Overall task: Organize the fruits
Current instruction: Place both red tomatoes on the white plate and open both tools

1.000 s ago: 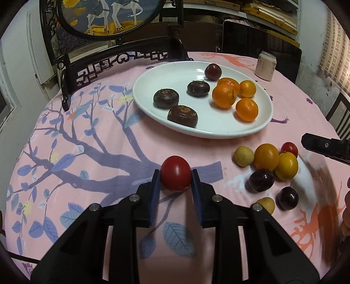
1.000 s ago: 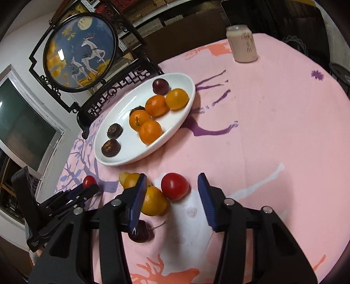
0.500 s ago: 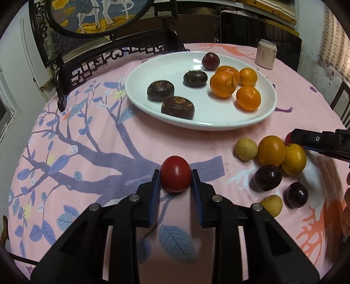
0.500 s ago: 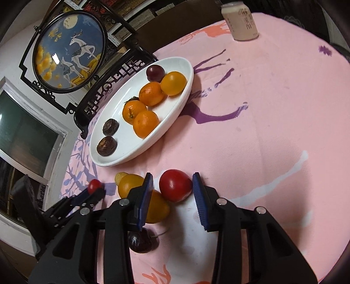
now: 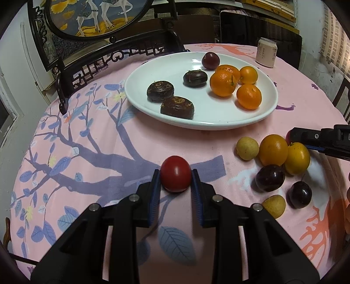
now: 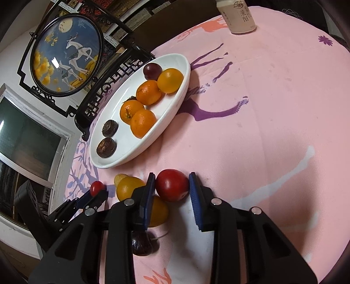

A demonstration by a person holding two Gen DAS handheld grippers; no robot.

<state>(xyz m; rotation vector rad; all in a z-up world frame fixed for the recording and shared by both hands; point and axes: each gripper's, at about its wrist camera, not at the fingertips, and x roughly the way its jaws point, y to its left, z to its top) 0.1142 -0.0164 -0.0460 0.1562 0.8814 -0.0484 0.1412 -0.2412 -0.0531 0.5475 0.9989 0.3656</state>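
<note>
**Both grippers loaded: lift clear, then carry to the plate**

The left gripper [image 5: 176,182] clamps a red fruit [image 5: 175,173] just above the cloth. The right gripper [image 6: 172,186] pinches another red fruit [image 6: 172,184] beside the loose pile [image 5: 273,150]. Best to raise each straight up before crossing to the white plate [image 5: 218,122] beyond, setting them down clear of the oranges [image 5: 223,84].

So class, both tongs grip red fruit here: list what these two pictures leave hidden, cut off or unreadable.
- Left wrist view: the red fruit in the right tongs is almost wholly hidden by their black fingers.
- Right wrist view: the dark plum and one yellow fruit are partly covered by those tongs' finger.
- Right wrist view: the can is cut off by the top edge.
- Left wrist view: the can's print is too small to read.
</note>
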